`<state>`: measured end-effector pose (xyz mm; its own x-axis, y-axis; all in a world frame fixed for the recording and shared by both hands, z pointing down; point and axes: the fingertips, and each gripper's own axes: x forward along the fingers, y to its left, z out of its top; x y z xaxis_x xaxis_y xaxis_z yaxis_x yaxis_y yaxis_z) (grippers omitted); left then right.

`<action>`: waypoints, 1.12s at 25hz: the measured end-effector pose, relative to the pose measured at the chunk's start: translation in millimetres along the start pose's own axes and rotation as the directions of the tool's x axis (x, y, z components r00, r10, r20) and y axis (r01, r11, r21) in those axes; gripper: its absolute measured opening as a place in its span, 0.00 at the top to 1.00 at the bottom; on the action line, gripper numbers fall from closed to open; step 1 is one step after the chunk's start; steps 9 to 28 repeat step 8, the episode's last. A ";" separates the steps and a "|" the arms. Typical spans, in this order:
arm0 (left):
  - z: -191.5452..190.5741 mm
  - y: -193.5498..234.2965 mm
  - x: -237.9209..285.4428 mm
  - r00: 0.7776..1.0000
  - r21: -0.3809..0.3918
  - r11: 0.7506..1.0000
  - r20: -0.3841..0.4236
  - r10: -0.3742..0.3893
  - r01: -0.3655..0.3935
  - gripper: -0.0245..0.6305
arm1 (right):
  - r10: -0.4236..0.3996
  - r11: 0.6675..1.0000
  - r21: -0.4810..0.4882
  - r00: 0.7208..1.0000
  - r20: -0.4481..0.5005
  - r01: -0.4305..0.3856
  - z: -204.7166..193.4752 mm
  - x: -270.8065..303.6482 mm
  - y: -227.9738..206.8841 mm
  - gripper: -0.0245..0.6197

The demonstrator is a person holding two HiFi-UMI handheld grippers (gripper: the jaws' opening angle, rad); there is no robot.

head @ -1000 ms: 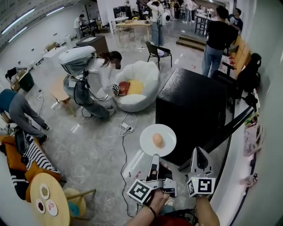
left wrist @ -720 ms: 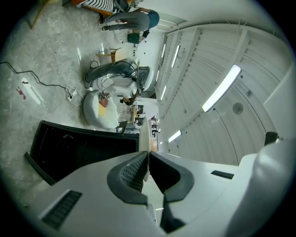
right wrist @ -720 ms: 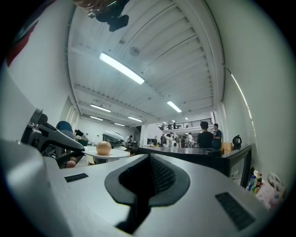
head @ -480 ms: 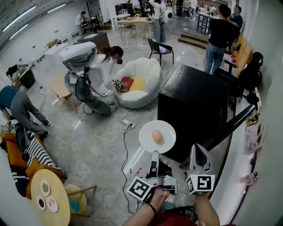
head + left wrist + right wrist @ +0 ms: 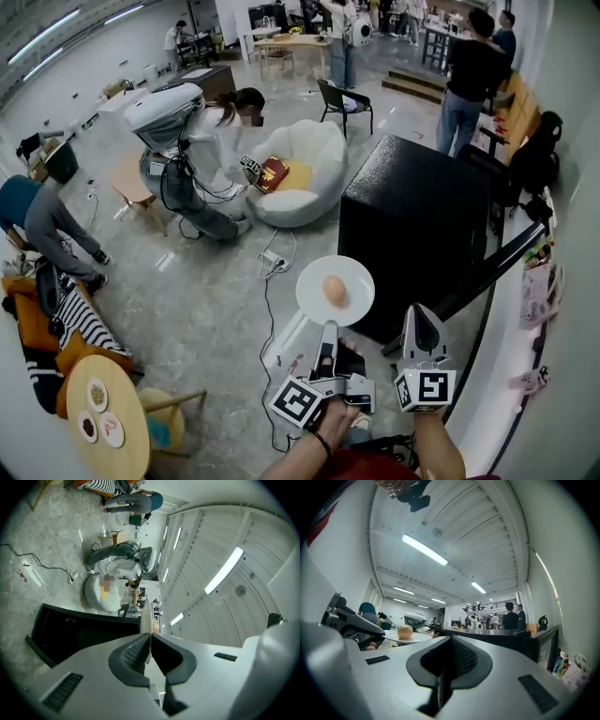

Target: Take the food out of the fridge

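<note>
Fridge (image 5: 412, 225) ahead of my jaws; left gripper (image 5: 328, 328) clamps plate (image 5: 314, 279) rim, egg (image 5: 335, 292) on it; right gripper (image 5: 422, 317) jaws together, empty.

Head view: high, steeply down.
Left gripper view: rolled sideways.
Right gripper view: level, upright.
Shared: plate (image 5: 314, 279), fridge (image 5: 412, 216).

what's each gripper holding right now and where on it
The left gripper is shut on the near rim of the white plate, which carries an egg. The right gripper is shut and holds nothing.
</note>
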<state>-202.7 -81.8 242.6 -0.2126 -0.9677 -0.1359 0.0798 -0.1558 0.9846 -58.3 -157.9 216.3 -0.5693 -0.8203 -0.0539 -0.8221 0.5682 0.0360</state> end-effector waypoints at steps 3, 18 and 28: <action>2.6 0.1 -1.5 1.000 0.000 1.000 0.002 0.001 -0.001 0.93 | 0.019 1.000 -0.021 1.000 0.002 -0.019 -2.1 1.5 4.0 0.93; 6.2 -1.4 -2.7 1.000 0.002 1.000 0.007 0.000 0.000 0.93 | 0.013 1.000 0.011 1.000 0.008 -0.013 5.0 4.7 9.8 0.93; 6.2 -1.4 -2.7 1.000 0.002 1.000 0.007 0.000 0.000 0.93 | 0.013 1.000 0.011 1.000 0.008 -0.013 5.0 4.7 9.8 0.93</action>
